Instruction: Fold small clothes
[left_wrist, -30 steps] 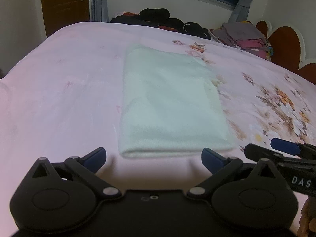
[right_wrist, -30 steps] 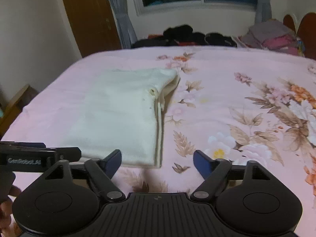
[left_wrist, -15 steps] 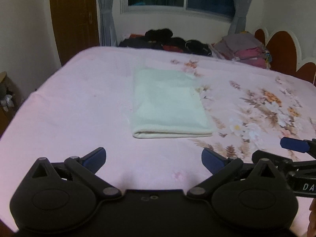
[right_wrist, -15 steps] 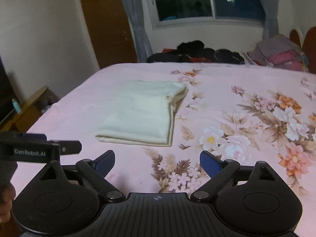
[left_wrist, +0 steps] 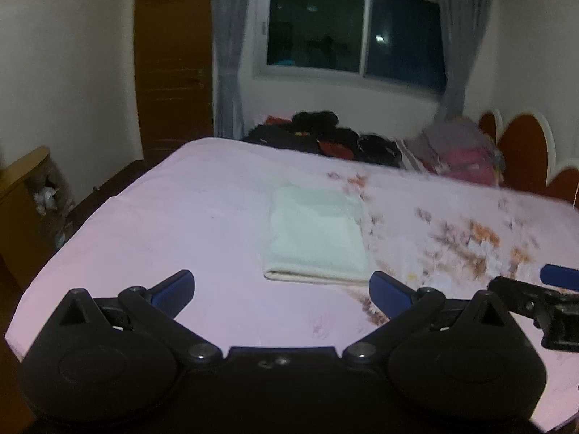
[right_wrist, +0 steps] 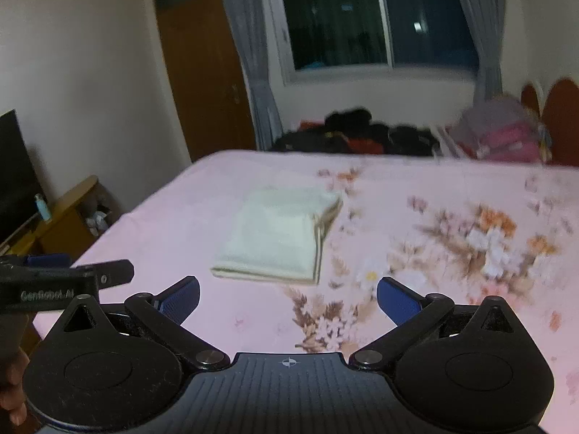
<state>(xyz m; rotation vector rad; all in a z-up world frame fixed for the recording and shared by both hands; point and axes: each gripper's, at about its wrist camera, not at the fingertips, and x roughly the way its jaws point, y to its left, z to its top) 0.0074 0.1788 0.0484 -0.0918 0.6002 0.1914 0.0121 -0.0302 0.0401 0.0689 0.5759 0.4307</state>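
Folded pale cream garment (left_wrist: pixel 315 235) lies flat on the pink floral bedsheet (left_wrist: pixel 173 217), near the middle of the bed, its rolled fold edge toward the cameras and its stacked layer edges showing along the right side in the right wrist view (right_wrist: pixel 278 235). Nothing touches it. Left gripper (left_wrist: pixel 281 288) hangs above the near part of the sheet with its jaws spread wide and nothing between them; blue pads (left_wrist: pixel 173 289) clear of the cloth. Right gripper (right_wrist: pixel 287 298) likewise over the near sheet, jaws apart and empty, having just been opening to their widest. Each gripper shows at the edge of the other's view: the right one at the left view's right margin, the left one at the right view's left margin, with fingers of a hand (right_wrist: pixel 12 394) below it. At the far edge of the bed, a heap of dark clothes (left_wrist: pixel 325 139) and, to its right, a stack of folded purple and pink garments (left_wrist: pixel 459 148) beside the red-brown headboard (left_wrist: pixel 524 152). Behind: a dark window (left_wrist: pixel 354 32) with grey curtains, a wooden door (right_wrist: pixel 202 72). Both views are motion-blurred, flower print smeared.
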